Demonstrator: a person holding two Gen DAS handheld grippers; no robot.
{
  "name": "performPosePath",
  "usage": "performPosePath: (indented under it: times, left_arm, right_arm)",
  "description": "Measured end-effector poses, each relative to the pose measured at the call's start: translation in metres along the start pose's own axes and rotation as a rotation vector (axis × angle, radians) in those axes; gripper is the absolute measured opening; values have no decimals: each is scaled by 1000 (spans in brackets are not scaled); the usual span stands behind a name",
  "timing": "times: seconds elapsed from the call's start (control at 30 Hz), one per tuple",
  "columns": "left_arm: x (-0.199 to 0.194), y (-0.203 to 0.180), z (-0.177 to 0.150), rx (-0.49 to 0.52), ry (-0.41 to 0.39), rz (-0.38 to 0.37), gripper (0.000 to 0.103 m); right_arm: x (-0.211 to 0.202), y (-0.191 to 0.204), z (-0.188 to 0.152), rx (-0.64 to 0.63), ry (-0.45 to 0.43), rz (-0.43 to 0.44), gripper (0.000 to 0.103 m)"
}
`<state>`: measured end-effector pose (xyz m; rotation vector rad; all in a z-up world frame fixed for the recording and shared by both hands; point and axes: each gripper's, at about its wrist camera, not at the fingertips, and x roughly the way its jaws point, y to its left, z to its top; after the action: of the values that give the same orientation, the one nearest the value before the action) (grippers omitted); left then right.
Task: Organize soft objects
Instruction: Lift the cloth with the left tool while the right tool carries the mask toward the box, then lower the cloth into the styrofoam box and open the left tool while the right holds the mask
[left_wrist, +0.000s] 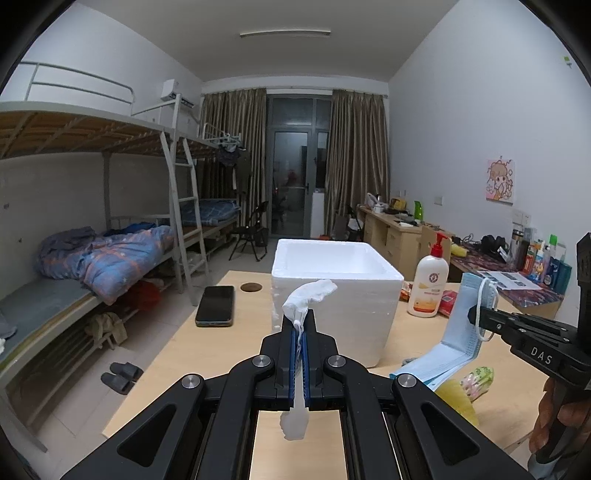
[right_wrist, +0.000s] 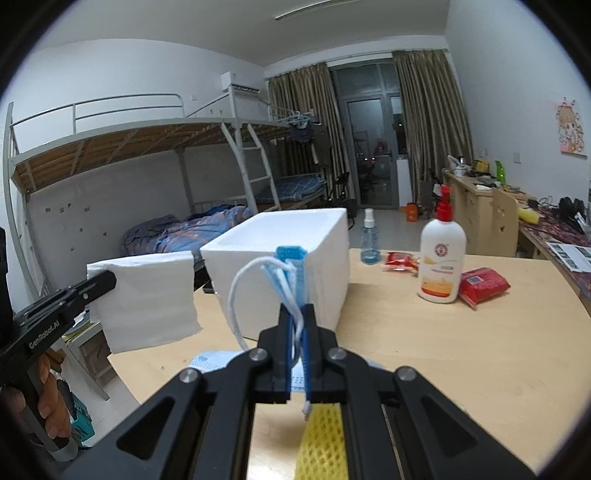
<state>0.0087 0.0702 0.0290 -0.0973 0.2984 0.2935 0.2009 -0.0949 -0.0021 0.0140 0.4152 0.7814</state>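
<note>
My left gripper (left_wrist: 299, 328) and right gripper (right_wrist: 297, 314) are matte black with blue pads and round silver screws; white lettering reads "DAS" on one side, "GenRobot.AI" on the other.

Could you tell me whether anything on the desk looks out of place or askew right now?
Only one thing: a blue face mask hangs half off the desk, dangling from the right gripper by its ear loop. Nothing looks spilled or damaged.

One white foam box (right_wrist: 280, 254), one lotion pump bottle (right_wrist: 442, 254) and one clear spray bottle (right_wrist: 370, 236) stand on the table (right_wrist: 461, 350). Two red packets (right_wrist: 484, 284) lie there, plus one phone (left_wrist: 215, 305).
</note>
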Motion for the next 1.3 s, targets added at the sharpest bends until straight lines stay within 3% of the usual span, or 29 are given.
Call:
performPosePath:
  times: [0.33,1.3]
  left_arm:
    - [7,1,12,1,-2,-13,2]
    - [42,4,88,6,-52,-63,2]
  right_arm:
    - [9,7,12,-17,6,6,7]
    - [39,15,89,-79,-44,8,7]
